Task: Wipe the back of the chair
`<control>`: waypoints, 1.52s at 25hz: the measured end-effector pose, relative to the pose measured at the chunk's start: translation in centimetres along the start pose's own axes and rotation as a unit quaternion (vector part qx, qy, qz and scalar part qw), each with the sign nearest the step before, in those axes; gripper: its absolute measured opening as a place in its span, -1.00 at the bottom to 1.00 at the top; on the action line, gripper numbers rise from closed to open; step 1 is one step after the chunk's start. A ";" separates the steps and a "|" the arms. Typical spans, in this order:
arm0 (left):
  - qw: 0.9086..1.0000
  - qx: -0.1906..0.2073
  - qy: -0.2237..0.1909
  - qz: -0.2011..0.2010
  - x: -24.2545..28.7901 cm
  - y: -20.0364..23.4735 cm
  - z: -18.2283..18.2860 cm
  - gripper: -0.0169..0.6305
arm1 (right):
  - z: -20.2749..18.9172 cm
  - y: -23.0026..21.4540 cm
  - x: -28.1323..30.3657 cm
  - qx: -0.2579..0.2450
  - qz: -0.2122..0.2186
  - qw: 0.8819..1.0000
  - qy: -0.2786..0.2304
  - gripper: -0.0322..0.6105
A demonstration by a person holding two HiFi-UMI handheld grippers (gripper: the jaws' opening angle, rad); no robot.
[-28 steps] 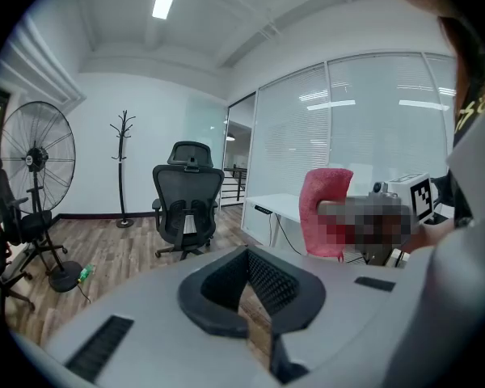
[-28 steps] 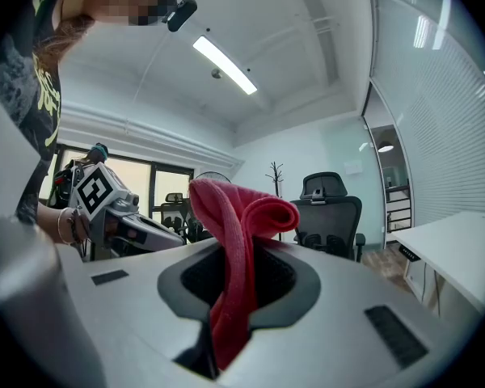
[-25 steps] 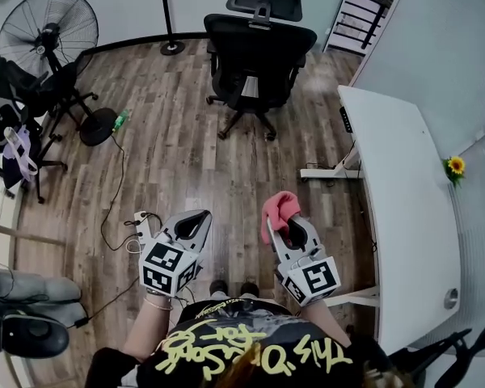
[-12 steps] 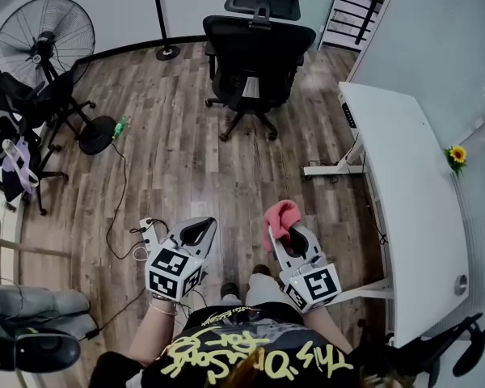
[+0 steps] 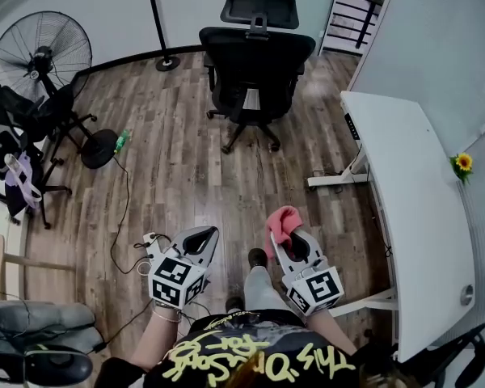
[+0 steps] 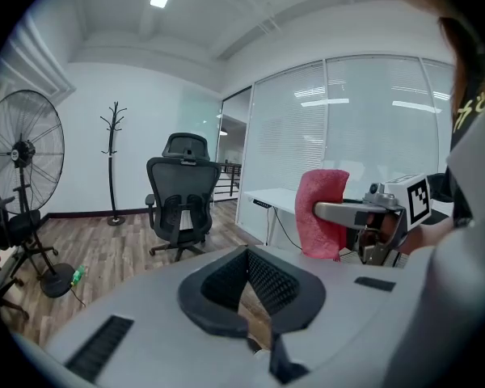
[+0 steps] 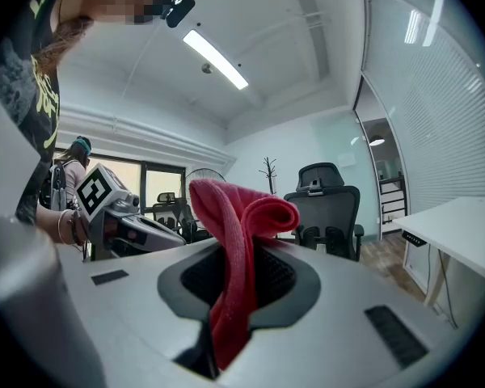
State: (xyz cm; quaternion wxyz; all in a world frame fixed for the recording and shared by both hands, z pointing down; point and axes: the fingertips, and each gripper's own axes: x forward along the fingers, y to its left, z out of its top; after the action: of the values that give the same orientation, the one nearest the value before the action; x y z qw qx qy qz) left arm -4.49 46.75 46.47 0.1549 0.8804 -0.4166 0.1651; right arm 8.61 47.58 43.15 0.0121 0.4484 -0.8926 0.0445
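Note:
A black office chair [image 5: 256, 59] with a headrest stands far ahead across the wood floor, its back turned toward me; it also shows as the chair [image 6: 180, 199] in the left gripper view and as the chair [image 7: 329, 203] in the right gripper view. My right gripper [image 5: 284, 231] is shut on a pink cloth [image 5: 280, 221], and that cloth [image 7: 234, 245] sticks up between the jaws. My left gripper [image 5: 202, 236] is held beside it, shut with nothing in it. Both grippers are well short of the chair.
A white desk [image 5: 412, 225] runs along the right, with a small sunflower [image 5: 463, 163] by the wall. A standing fan [image 5: 40, 52] and dark stands are at the left. A cable and power strip [image 5: 149, 241] lie on the floor near my left gripper. A coat stand [image 5: 158, 23] is behind.
I have stepped forward, one foot now showing between the grippers. The chair sits slightly lower and nearer in the head view. Both grippers keep their hold and spacing.

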 end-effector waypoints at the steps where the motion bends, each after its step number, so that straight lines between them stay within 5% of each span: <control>1: 1.000 0.001 -0.002 0.002 0.6 0.4 0.6 -0.97 | 0.2 -0.5 0.7 0.000 0.004 1.000 -0.003 -0.70; 21: 0.999 0.004 -0.032 0.042 16.6 8.7 12.4 -0.97 | 4.6 -17.9 14.5 -0.006 0.036 0.999 -0.028 -0.70; 38: 0.997 -0.012 -0.042 0.061 20.6 10.4 14.0 -0.97 | 4.3 -21.3 17.4 -0.004 0.063 0.998 -0.021 -0.70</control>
State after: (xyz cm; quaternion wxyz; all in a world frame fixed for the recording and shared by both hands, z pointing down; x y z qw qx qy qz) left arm 1.94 20.67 43.91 0.1375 0.8578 -0.4774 0.1316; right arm 15.41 20.63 41.41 -0.0082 0.3924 -0.9192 0.0325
